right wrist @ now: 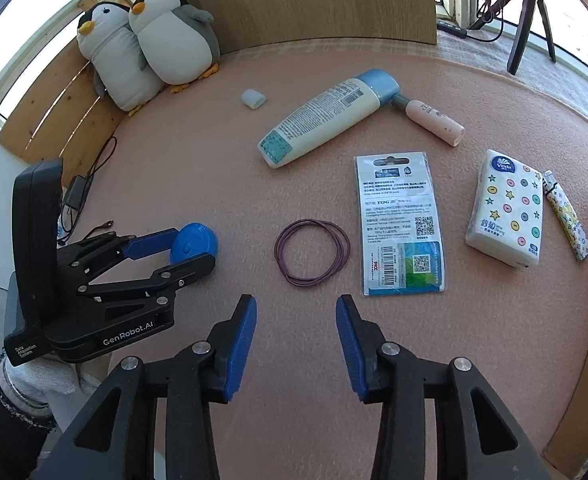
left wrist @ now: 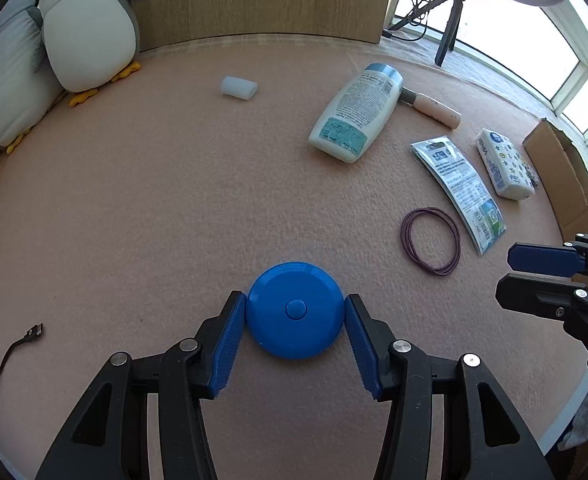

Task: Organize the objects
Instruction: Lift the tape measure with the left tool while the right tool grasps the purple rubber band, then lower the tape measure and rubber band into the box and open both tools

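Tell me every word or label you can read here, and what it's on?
"GenRobot.AI": left gripper body.
"Data Acquisition System": same body, barely legible.
"Vinda": tissue pack.
"TOG": flat packet; its fine print and barcode digits are too small.
Lotion bottle label: too small to read.

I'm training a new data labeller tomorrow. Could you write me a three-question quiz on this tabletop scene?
1. True or false: the left gripper has its fingers on either side of the blue round case.
2. What lies between the blue round case and the flat packet? A) tissue pack B) purple bands C) lotion bottle
3. Fill in: the right gripper is open and holds ____.

Key: 1 true. 2 B, the purple bands. 3 nothing.
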The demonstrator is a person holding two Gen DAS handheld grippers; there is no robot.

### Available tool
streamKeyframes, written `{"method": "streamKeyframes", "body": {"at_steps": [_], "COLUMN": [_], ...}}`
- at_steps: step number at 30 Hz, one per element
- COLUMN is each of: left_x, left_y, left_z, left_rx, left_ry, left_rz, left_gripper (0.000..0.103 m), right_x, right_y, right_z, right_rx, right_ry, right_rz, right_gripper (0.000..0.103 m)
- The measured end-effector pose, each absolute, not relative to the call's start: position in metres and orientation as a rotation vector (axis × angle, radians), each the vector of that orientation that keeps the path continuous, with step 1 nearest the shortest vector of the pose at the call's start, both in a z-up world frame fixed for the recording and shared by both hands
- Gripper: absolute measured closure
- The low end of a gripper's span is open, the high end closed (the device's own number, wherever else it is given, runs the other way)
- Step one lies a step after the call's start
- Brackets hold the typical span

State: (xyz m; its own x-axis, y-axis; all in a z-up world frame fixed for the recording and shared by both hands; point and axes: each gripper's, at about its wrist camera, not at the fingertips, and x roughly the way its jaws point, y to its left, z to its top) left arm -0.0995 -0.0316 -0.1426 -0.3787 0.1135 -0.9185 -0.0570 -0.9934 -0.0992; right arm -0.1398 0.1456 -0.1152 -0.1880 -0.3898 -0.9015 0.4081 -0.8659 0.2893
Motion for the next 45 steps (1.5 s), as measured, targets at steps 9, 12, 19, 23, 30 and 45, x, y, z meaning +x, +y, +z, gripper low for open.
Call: {"method": "streamKeyframes", "body": {"at_steps": [9, 12, 19, 23, 30, 45], "left_x": [-0.090, -0.086, -0.079, -0.077, -0.072, -0.064], "left_y": [-0.056, -0.056, -0.054, -0.051, -0.049, 0.003], "left_z": [-0.139, -0.138, -0.145, -0.143, -0.143, -0.114], "left_rx": [-1.704, -1.694, -1.699, -1.678, -1.663, -1.566], "left_ry": [-0.161, -0.138, -0.119, -0.105, -0.156, -0.182], "left_rz": [2.535, 2.534, 2.530, 2.547, 2.555, 2.508], "left_gripper": [0.043, 0.042, 0.042, 0.050, 0.050, 0.050], "right_x": [-0.154, -0.153, -0.138, -0.133, -0.118, -0.095], "right_y": [0.096, 0.087, 0.075, 0.078, 0.098, 0.195], "right_z": [-0.142, -0.146, -0.148, -0.148, -0.144, -0.084], "right_rx": [1.589, 1.577, 1.542, 1.552, 1.584, 1.501], "right_ry": [0.304, 0.404, 0.562, 0.515, 0.327, -0.102], "right_rz": [-2.054, -2.072, -2.053, -2.046, -2.029, -2.140], "right_gripper": [0.072, 0.076, 0.099, 0.099, 0.099, 0.099]}}
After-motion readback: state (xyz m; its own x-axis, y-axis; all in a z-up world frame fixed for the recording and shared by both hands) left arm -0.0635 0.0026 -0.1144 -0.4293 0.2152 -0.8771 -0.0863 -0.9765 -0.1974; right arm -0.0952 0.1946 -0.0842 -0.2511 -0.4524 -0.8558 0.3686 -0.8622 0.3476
